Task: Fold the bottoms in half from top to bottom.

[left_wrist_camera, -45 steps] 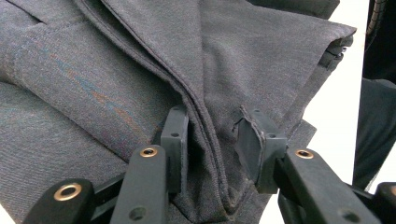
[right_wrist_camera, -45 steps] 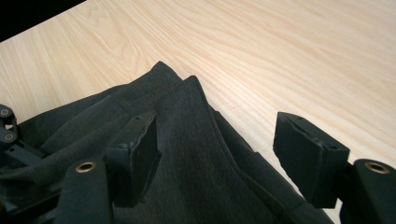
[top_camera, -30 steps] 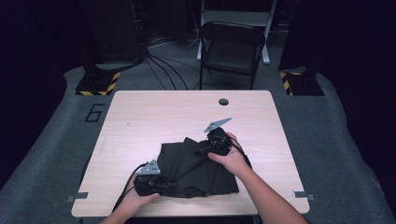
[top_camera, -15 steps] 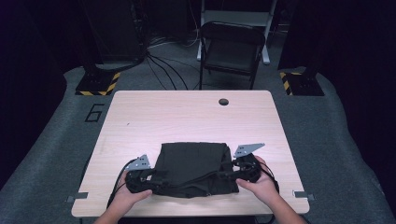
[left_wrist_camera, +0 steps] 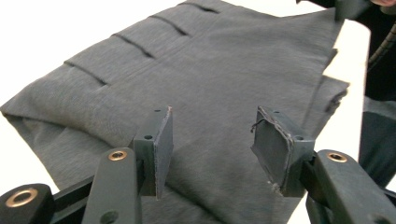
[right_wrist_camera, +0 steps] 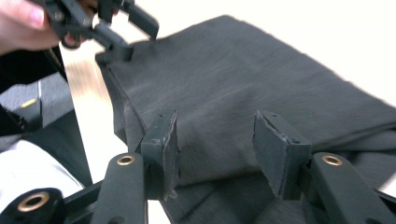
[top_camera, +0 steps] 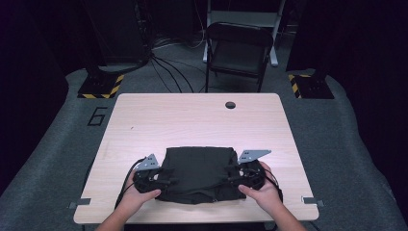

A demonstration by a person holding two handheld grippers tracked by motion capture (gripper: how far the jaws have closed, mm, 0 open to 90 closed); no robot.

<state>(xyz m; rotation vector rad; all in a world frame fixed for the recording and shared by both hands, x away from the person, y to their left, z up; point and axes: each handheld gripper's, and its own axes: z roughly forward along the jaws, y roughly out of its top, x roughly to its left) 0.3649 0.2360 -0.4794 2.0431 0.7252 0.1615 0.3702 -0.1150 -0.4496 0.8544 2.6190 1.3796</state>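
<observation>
1. High view: the worktop (top_camera: 197,120) carries one dark folded cloth (top_camera: 198,166), lying flat near the person's edge, with a claw at each of its short sides. The far half of the worktop is bare apart from a small round hole.

2. The cloth looks to be several layers thick, with loose lower layers sticking out along its near edge. The likely risk is that a claw bites only the top layer, so the next fold would drag it off the stack and undo the neat rectangle. A claw driven in too flat could also shove the edge into a bunch instead of sliding around it.

3. Uneven pulls are a second risk: if one side lifts before the other, the cloth may skew or slide toward the worktop's near edge, which is close.

4. The left claw (top_camera: 161,177) sits at the cloth's left edge. In the left gripper view its jaws stand wide apart over the fabric (left_wrist_camera: 210,70), with nothing pinched between the pads (left_wrist_camera: 164,144).

5. The right claw (top_camera: 233,176) mirrors it at the right edge. In the right gripper view its jaws also gape wide, above the cloth (right_wrist_camera: 243,84) but gripping none of it.
</observation>
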